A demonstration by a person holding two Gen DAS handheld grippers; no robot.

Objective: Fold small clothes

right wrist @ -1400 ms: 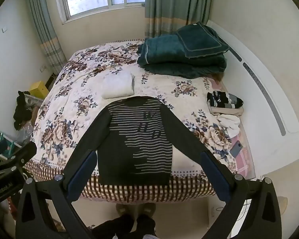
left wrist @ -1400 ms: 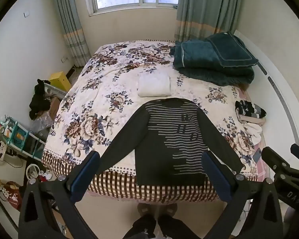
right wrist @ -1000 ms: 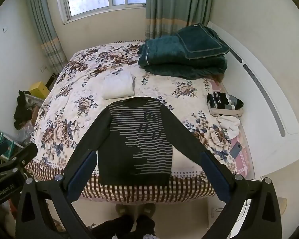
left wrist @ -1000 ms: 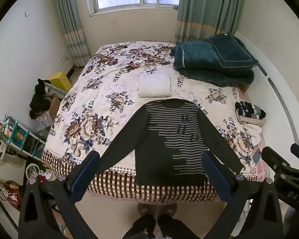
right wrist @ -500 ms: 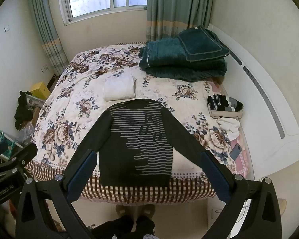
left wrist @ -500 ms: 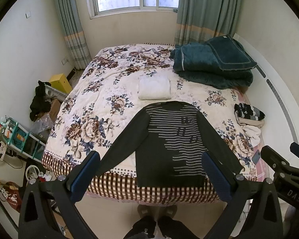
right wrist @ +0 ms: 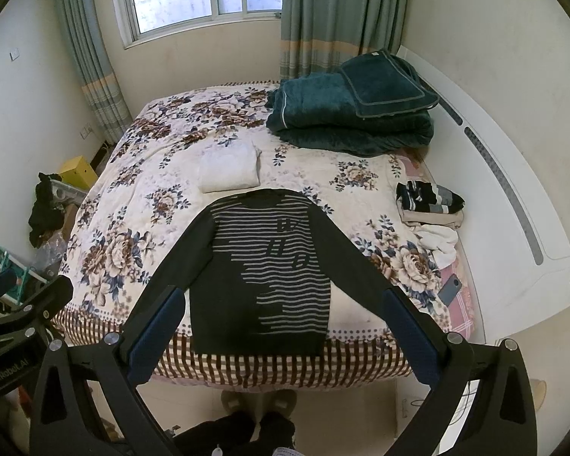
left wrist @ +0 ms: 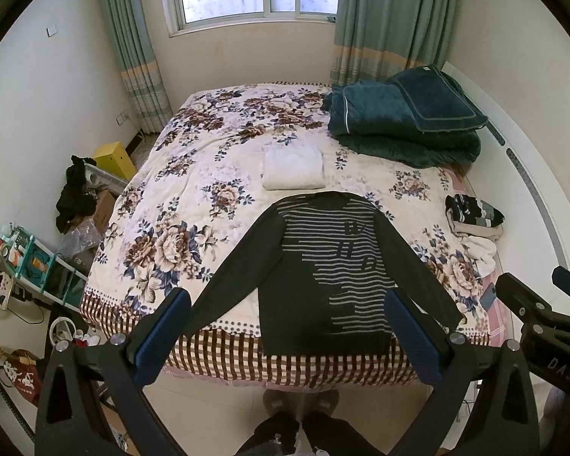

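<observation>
Spread flat at the near edge of the floral bed [left wrist: 178, 205], dark sweater [left wrist: 323, 285] with pale stripes, sleeves angled outward, cuffs hidden behind the released left hand-held gripper [left wrist: 285, 326] and right hand-held gripper [right wrist: 281, 326], chest lettering too small to read.

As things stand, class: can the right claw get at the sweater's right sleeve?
Probably yes. The right claw is open and empty above the bed's near edge, and nothing lies between it and the right sleeve, flat on the bedspread.
</observation>
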